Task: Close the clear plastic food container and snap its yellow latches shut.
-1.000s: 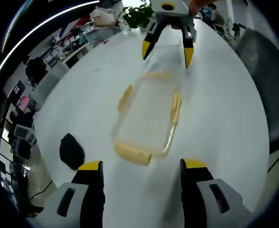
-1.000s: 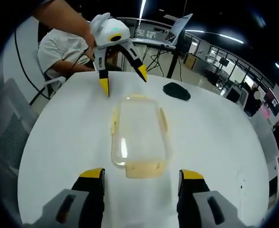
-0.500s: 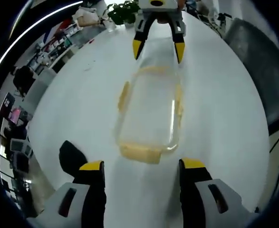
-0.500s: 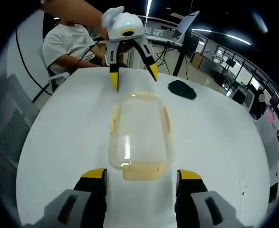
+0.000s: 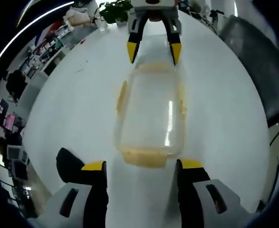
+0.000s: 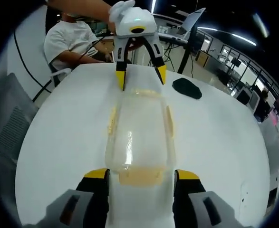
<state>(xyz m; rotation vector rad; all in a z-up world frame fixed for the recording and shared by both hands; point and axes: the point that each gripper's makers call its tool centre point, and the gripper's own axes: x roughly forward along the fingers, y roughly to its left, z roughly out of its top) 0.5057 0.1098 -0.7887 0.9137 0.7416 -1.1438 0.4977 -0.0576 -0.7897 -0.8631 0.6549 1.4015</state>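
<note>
The container (image 5: 151, 114) lay lengthwise between both grippers: left gripper (image 5: 141, 167) wide open, empty, at its 6 o'clock latch (image 5: 144, 156); right gripper (image 6: 140, 176) likewise at the opposite end

No readable text, label, brand, number or sign anywhere in either view

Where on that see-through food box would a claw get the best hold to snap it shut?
Probably at the yellow end latches. The clear container lies flat on the white table, long axis running between the two claws. The right claw faces the near end latch, the left claw the opposite one; each could come straight in from its end, open jaws straddling the flap.
</note>
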